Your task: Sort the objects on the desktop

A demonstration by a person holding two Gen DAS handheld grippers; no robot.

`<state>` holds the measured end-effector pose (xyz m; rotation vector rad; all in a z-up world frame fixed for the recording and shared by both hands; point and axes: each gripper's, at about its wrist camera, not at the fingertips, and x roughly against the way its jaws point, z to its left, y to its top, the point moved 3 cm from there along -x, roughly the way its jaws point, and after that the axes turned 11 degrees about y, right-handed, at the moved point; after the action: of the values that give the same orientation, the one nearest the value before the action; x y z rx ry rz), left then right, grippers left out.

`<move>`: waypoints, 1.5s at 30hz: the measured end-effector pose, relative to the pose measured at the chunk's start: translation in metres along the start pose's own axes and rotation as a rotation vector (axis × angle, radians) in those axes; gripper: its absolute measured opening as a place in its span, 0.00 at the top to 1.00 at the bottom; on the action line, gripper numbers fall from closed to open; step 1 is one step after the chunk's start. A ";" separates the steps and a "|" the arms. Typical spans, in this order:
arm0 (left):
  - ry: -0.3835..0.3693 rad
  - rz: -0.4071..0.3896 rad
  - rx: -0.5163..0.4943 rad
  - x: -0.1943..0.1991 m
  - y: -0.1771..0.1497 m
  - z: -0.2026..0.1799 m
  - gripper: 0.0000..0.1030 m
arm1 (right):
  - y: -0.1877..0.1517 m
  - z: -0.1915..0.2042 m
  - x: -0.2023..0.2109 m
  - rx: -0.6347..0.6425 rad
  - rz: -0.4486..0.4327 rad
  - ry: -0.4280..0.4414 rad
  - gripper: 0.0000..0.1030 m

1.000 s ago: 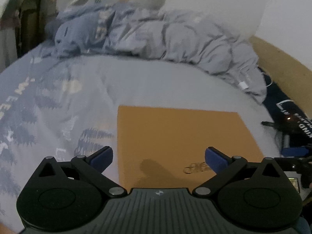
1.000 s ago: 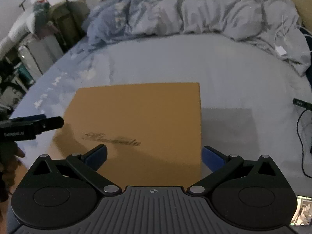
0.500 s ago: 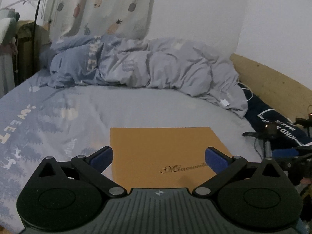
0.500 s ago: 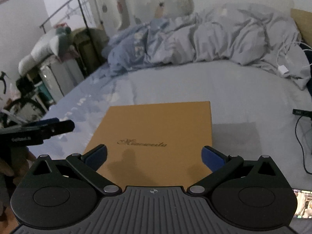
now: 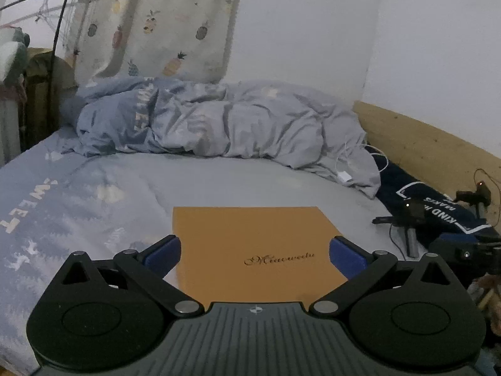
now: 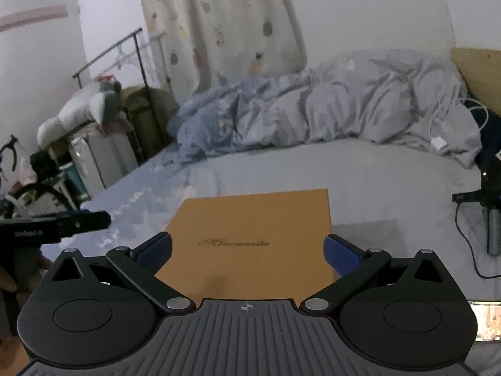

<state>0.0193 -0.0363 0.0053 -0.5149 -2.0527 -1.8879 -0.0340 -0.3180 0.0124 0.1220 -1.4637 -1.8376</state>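
Right wrist view only: clothes rack (image 6: 137, 59) upper left, phone screen (image 6: 487, 321) lower right. Left wrist view only: navy printed cloth (image 5: 438, 206) at right. Orange box (image 5: 256, 250) lies flat on the bed (image 5: 94, 194), centre-bottom of both frames, long axis running away from the cameras; script logo on its plain lid. Left gripper (image 5: 255, 249) and right gripper (image 6: 247, 247): fingers released, spread wide, holding nothing.

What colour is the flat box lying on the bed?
Orange-tan, with dark script lettering on top; the flat box shows best in the left wrist view.
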 end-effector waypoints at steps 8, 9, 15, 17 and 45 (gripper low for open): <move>-0.003 -0.039 -0.003 0.010 -0.017 -0.002 0.00 | -0.020 0.008 0.009 0.070 -0.015 -0.045 0.00; 0.000 -0.054 -0.017 0.011 -0.021 -0.003 0.00 | -0.023 0.008 0.009 0.079 -0.020 -0.050 0.00; 0.042 -0.056 -0.093 0.005 -0.034 -0.013 0.00 | -0.040 0.006 0.003 0.062 -0.026 -0.063 0.00; 0.042 -0.052 -0.084 0.003 -0.036 -0.014 0.00 | -0.043 0.006 -0.001 0.062 -0.021 -0.068 0.00; 0.080 -0.009 -0.033 0.002 -0.050 -0.010 0.00 | -0.060 0.018 -0.009 0.059 0.021 -0.079 0.00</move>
<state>-0.0052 -0.0499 -0.0375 -0.4314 -1.9789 -1.9188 -0.0671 -0.2953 -0.0368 0.0628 -1.5690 -1.8009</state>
